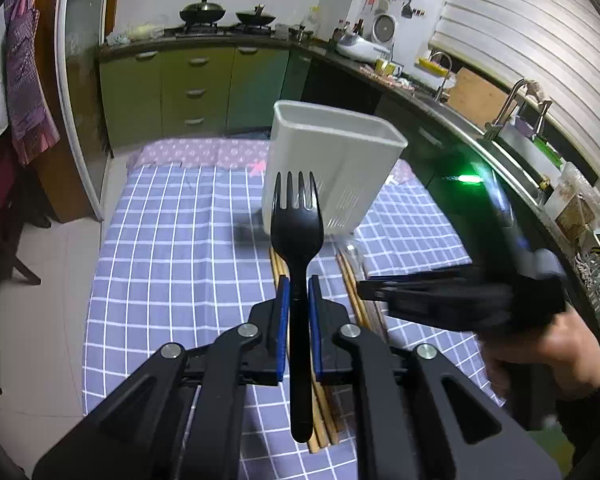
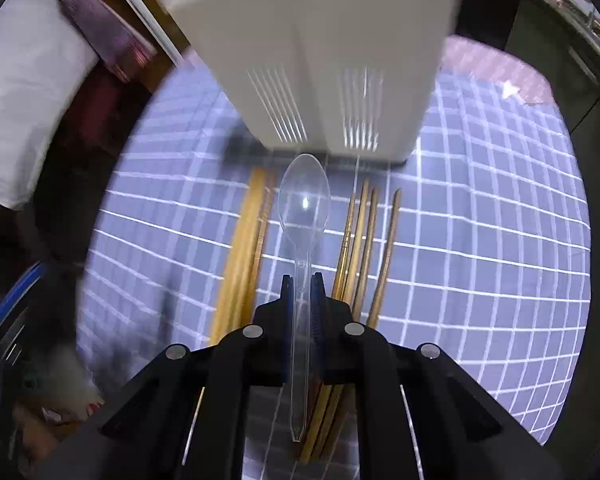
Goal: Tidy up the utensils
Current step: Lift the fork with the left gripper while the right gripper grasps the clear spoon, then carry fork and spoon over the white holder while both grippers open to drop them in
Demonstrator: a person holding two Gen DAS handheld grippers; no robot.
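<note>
My left gripper [image 1: 299, 286] is shut on a black plastic fork [image 1: 296, 216], tines pointing forward, held above the table short of a white slotted utensil holder [image 1: 332, 168]. My right gripper [image 2: 303, 282] is shut on a clear plastic spoon [image 2: 304, 196], bowl forward, just in front of the holder [image 2: 320, 60]. The right gripper also shows blurred at the right of the left wrist view [image 1: 440, 292]. Wooden chopsticks [image 2: 244, 248] and another group [image 2: 364, 240] lie on the checked cloth below.
The table wears a blue-and-white checked cloth [image 1: 172, 248]. Behind it are green cabinets [image 1: 196, 88], a stove with woks [image 1: 228, 14], and a dark counter with a sink [image 1: 512, 148] on the right. A chair with clothes [image 1: 24, 80] stands left.
</note>
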